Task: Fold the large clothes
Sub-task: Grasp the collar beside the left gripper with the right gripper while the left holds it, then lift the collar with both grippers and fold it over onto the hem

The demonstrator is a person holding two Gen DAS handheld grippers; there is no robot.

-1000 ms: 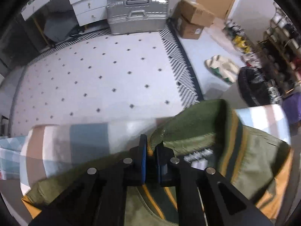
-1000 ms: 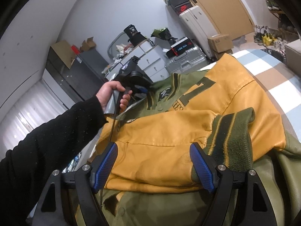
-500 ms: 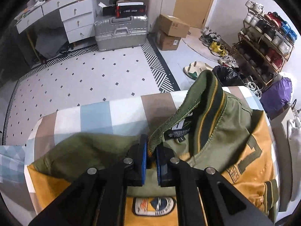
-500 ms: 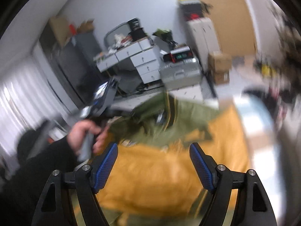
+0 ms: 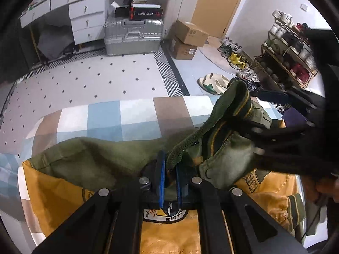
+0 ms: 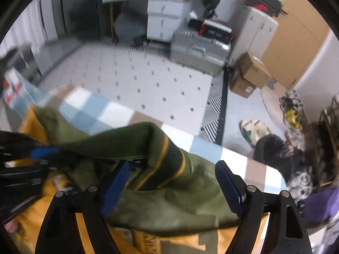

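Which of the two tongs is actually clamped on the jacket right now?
The left tongs: their blue pads are pinched shut on the green jacket edge near the collar. The right tongs are spread wide open around the collar, gripping nothing.

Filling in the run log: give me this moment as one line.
left gripper: shut on jacket collar edge | right gripper: open, at collar | jacket on checked cover

An olive-green and mustard-yellow varsity jacket (image 5: 101,165) with leather-look yellow panels lies spread on my blue, white and brown checked bed cover (image 5: 118,116). Its ribbed green collar (image 5: 237,97), striped in yellow, is lifted and arched upward. A round embroidered patch (image 5: 167,214) reading "BREAK WIT" faces up on the yellow front.
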